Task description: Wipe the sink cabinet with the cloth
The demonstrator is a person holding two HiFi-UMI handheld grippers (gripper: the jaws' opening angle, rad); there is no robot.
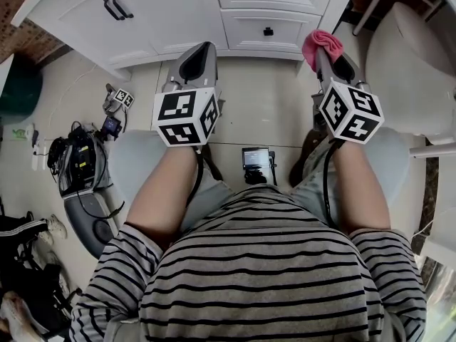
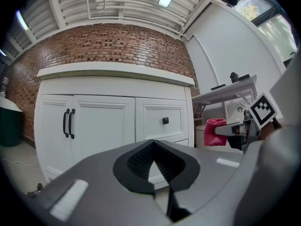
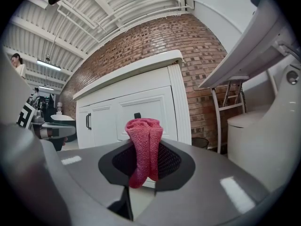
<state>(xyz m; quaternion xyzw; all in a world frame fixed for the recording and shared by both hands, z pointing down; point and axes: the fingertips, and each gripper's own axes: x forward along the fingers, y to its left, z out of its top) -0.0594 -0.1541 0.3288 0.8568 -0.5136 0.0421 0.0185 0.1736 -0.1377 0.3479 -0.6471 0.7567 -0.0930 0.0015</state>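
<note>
In the head view, the right gripper (image 1: 325, 54) points forward at the white sink cabinet (image 1: 178, 16) with the pink cloth (image 1: 321, 43) bunched at its tip, close to the cabinet's right corner. The left gripper (image 1: 199, 53) runs parallel to it, aimed at the lower cabinet front, and both stand clear of the panelled doors.

In the left gripper view, the left gripper's (image 2: 153, 142) ribbed black pads meet at their tips with nothing between them. Beyond them is the cabinet, smooth and painted, with black bar handles (image 2: 68, 122) and a square knob (image 2: 165, 121), under a brick wall (image 2: 117, 46). The cloth shows off to the right as a small folded lump.

In the right gripper view, the right gripper's (image 3: 145, 157) jaws are clamped on the cloth (image 3: 144, 147). It is a knitted fold that stands upright with its long axis vertical. Its rounded top rises above the pads and its lower end hangs in the gap. A glossy white body (image 3: 263, 135), perhaps a toilet, sits at the right.
</note>
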